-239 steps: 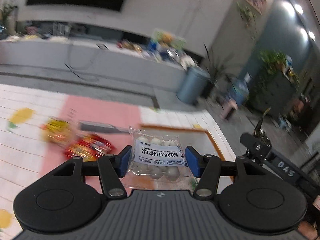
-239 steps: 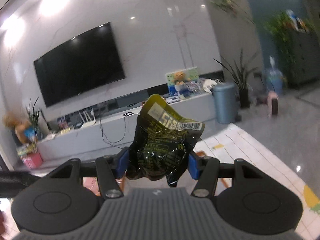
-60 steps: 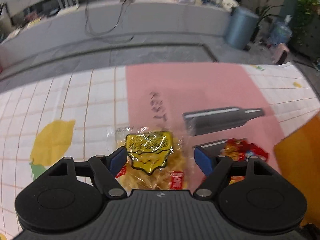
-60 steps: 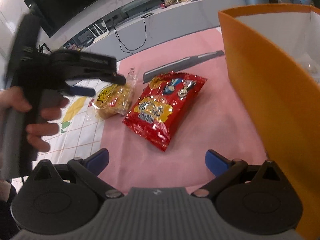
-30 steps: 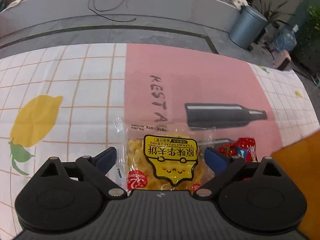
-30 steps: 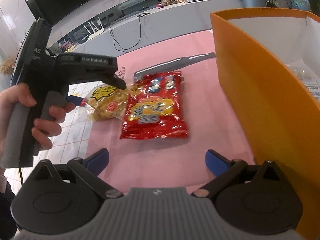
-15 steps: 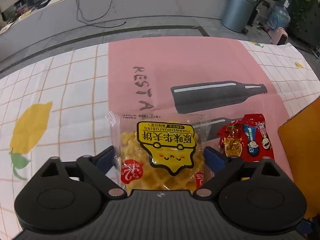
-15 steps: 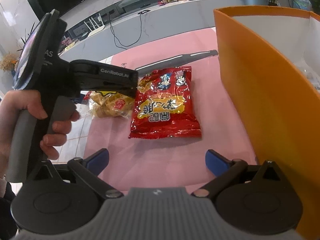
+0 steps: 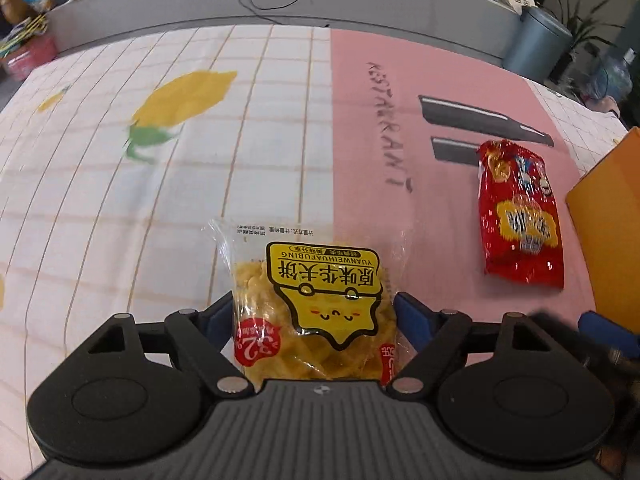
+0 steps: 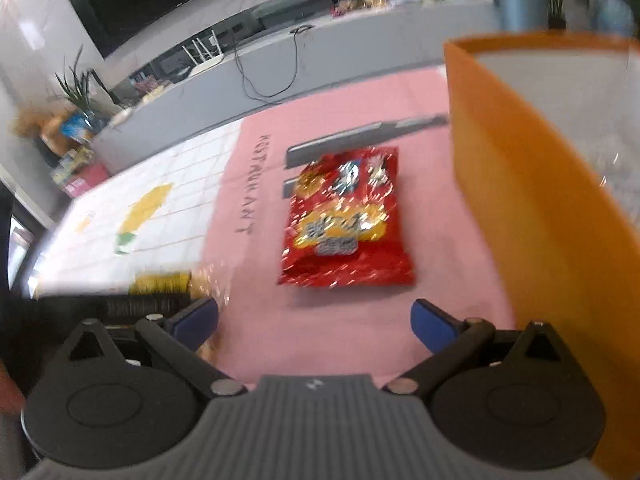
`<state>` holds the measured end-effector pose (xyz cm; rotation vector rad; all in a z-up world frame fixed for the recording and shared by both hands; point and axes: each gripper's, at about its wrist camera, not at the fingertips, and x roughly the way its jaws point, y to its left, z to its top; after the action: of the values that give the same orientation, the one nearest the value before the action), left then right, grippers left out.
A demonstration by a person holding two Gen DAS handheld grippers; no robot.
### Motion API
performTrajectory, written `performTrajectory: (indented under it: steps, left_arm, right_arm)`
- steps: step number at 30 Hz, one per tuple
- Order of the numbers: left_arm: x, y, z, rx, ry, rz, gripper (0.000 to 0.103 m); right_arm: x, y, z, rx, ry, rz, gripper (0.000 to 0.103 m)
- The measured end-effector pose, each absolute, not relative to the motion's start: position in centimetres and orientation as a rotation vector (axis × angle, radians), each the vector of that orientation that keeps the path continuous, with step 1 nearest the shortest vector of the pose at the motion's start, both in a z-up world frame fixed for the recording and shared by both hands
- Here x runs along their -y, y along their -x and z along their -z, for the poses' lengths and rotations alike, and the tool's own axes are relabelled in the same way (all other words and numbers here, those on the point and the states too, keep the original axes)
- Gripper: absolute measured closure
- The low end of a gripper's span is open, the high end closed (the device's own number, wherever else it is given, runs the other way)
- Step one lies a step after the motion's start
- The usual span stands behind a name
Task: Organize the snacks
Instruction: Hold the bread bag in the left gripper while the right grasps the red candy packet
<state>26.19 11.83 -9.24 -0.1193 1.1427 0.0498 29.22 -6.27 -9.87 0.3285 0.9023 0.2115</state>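
The left hand-held gripper is closing around the yellow waffle packet, which lies on the counter between its blue pads; firm contact cannot be confirmed. The right hand-held gripper stands wide apart and empty above the pink cloth panel. The red snack bag lies flat ahead of it, near the orange box.
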Motion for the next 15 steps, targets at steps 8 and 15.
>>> performTrajectory:
  steps: [8,15]
  left_arm:
    - [-12.5,-25.7,9.0,-1.158,0.195,0.008,0.000]
    - [-12.4,-25.1,7.7,-1.134,0.167,0.033,0.000]
  right_arm:
    - [7.5,-28.2,8.9,-0.905,-0.471,-0.162,0.003]
    - [6.4,-27.6,8.3,-0.902,-0.439,-0.178,0.003]
